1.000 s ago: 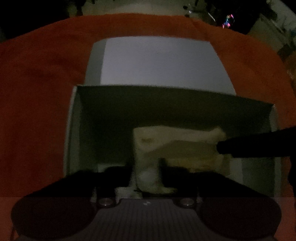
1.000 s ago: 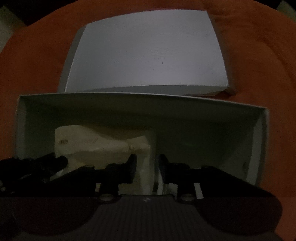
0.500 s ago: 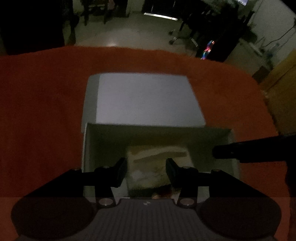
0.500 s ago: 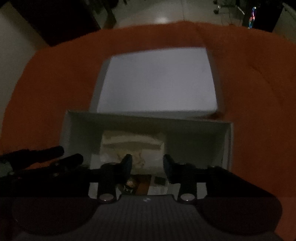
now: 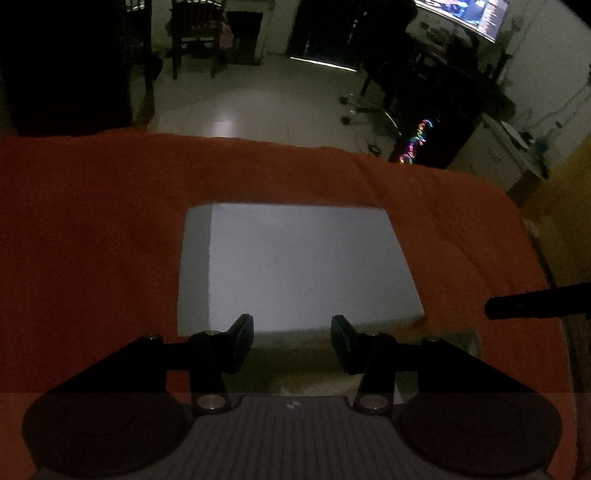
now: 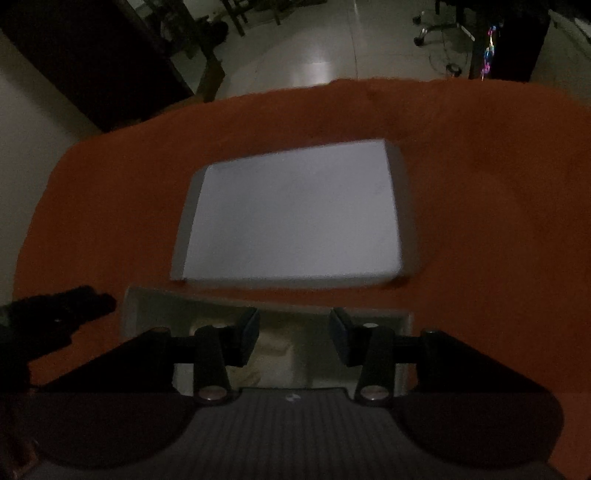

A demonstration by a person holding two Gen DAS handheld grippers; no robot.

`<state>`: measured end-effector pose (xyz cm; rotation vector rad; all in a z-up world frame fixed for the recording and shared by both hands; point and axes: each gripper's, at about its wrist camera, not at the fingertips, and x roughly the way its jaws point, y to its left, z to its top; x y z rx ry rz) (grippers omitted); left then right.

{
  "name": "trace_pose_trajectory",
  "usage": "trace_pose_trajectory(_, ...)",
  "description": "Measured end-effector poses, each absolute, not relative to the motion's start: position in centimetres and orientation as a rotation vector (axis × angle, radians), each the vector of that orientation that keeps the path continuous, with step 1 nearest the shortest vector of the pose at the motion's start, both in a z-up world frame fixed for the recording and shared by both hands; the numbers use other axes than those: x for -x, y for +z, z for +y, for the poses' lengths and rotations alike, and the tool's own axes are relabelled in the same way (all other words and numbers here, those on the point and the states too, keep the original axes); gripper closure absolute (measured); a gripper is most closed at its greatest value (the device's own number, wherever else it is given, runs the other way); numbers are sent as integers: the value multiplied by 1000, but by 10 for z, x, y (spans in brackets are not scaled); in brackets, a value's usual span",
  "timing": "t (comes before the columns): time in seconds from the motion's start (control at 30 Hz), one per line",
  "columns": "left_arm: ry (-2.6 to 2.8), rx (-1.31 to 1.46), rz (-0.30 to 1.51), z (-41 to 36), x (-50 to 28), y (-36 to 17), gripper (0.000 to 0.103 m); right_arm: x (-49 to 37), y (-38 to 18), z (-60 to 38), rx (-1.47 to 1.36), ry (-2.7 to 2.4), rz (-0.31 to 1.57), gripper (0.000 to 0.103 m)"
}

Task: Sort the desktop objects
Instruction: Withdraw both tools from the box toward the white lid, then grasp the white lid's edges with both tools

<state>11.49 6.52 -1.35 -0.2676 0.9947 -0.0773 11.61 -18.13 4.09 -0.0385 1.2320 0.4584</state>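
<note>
A white open box (image 6: 133, 314) sits on the orange cloth right below both grippers, with a cream paper packet (image 6: 277, 350) inside it. Its white lid (image 5: 303, 266) lies flat just beyond it, also in the right wrist view (image 6: 295, 218). My left gripper (image 5: 291, 345) is open and empty above the box's far wall (image 5: 295, 343). My right gripper (image 6: 293, 338) is open and empty above the packet. The other gripper's dark finger shows at the right edge of the left wrist view (image 5: 535, 306) and at the left of the right wrist view (image 6: 62, 306).
The orange cloth (image 5: 92, 229) covers the table around the box and lid. Beyond its far edge are a tiled floor (image 5: 258, 103), dark chairs (image 5: 195, 33), an office chair base (image 5: 365, 107) and a lit screen (image 5: 476, 14).
Both grippers have opened, let go of the cream packet in the box and lifted up and back. The box has dropped to the bottom of both views.
</note>
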Motion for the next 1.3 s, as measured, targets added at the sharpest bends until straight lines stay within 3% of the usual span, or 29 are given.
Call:
trace_pose_trajectory(0.07, -68, 272, 996, 70, -127, -20, 61, -130, 38, -181, 77, 455, 1225, 42)
trace_pose_trajectory(0.3, -6, 236, 1037, 87, -181, -62, 61, -181, 6, -180, 140, 454, 1242, 38)
trace_pose_trajectory(0.4, 7, 243, 1060, 99, -200, -83, 60, -203, -11, -182, 134, 476, 1243, 8)
trace_pose_trajectory(0.73, 27, 293, 1161, 123, -244, -156, 54, -281, -89, -207, 6, 411, 1333, 7)
trace_pose_trajectory(1.0, 21, 281, 1263, 125, -285, -201, 54, -315, -148, -198, 64, 391, 1409, 7)
trace_pose_trajectory(1.07, 41, 274, 1253, 129, -292, -202, 47, -320, -159, -196, 69, 394, 1425, 7)
trace_pose_trajectory(1.3, 72, 236, 1298, 136, -305, -227, 42, -336, -188, -192, 58, 402, 1460, 7)
